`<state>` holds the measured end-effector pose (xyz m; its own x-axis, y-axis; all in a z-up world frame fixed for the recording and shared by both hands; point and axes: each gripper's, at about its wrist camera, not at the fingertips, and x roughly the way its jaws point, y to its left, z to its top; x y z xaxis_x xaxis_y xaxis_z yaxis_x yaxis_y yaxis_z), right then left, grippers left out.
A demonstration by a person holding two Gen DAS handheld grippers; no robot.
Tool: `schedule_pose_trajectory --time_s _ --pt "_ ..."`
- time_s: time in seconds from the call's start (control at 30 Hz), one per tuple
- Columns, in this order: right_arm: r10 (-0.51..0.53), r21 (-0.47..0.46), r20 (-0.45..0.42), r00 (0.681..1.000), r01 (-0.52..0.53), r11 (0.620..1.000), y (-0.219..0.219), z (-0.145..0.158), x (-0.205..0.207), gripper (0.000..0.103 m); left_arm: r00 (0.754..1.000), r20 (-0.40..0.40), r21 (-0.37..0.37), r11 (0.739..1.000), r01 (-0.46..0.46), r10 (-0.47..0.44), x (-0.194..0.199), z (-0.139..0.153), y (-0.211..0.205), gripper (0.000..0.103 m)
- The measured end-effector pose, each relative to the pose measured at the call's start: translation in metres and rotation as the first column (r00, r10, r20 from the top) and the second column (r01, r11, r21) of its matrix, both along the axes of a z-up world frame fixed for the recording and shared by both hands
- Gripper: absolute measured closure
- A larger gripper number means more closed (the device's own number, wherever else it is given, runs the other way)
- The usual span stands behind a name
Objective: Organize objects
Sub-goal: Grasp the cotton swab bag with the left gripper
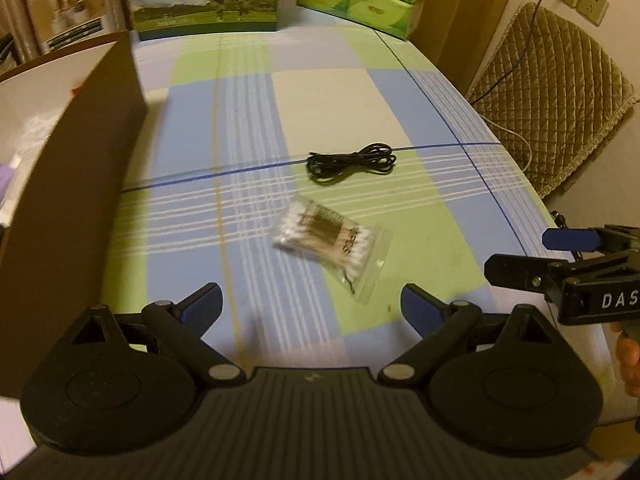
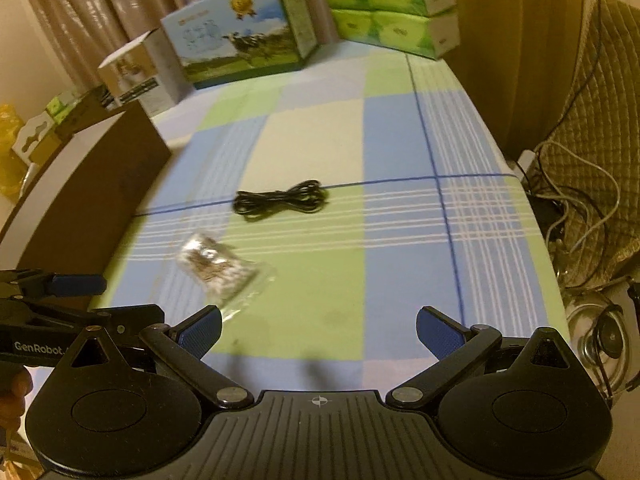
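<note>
On the checked tablecloth (image 1: pixel 328 92) ahead of me lay a clear bag (image 1: pixel 332 240) of cotton swabs and, just beyond it, a coiled black cable (image 1: pixel 352 162), both apart from a brown cardboard box (image 1: pixel 80 184) at the left whose contents I could not make out. At the far edge stood a milk carton (image 2: pixel 240 44) printed with a cow beside stacked green tissue packs (image 2: pixel 384 4). I read "GenRobot" on my left gripper (image 1: pixel 312 304) and "DAS" on my right gripper (image 2: pixel 320 330), and both had jaws spread wide, holding nothing.
</note>
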<state>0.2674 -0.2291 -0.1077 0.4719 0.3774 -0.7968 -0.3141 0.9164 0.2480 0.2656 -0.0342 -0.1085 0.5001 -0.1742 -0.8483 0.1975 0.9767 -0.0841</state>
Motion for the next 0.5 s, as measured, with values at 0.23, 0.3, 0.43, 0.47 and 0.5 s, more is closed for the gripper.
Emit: schedule_pose_trajectory --time_s 0.23,0.3,0.43,0.47,0.5 --pt "-0.021 -0.004 -0.024 0.999 0.021 1.0 -0.01 -0.011 0.014 0.002 0.996 0.04 0.076 0.994 0.078 -0.081 0.026 -0.022 -0.019 0.009" --pt "-0.03 -0.003 -0.034 0.999 0.029 1.0 -0.012 -0.014 0.017 0.002 0.993 0.05 0.091 0.99 0.104 -0.109 0.034 -0.027 -0.023 0.009" --pt "-0.048 -0.003 -0.054 0.997 0.047 0.999 -0.017 -0.019 0.019 0.002 0.986 0.067 0.132 0.98 0.146 -0.156 0.046 -0.039 -0.034 0.012" --pt "-0.053 -0.004 -0.059 0.997 0.053 0.999 -0.019 -0.02 0.02 0.002 0.983 0.068 0.138 0.978 0.158 -0.169 0.047 -0.041 -0.036 0.014" --pt "-0.058 -0.004 -0.062 0.996 0.058 0.998 -0.02 -0.021 0.02 0.002 0.98 0.068 0.145 0.974 0.174 -0.185 0.049 -0.044 -0.038 0.018"
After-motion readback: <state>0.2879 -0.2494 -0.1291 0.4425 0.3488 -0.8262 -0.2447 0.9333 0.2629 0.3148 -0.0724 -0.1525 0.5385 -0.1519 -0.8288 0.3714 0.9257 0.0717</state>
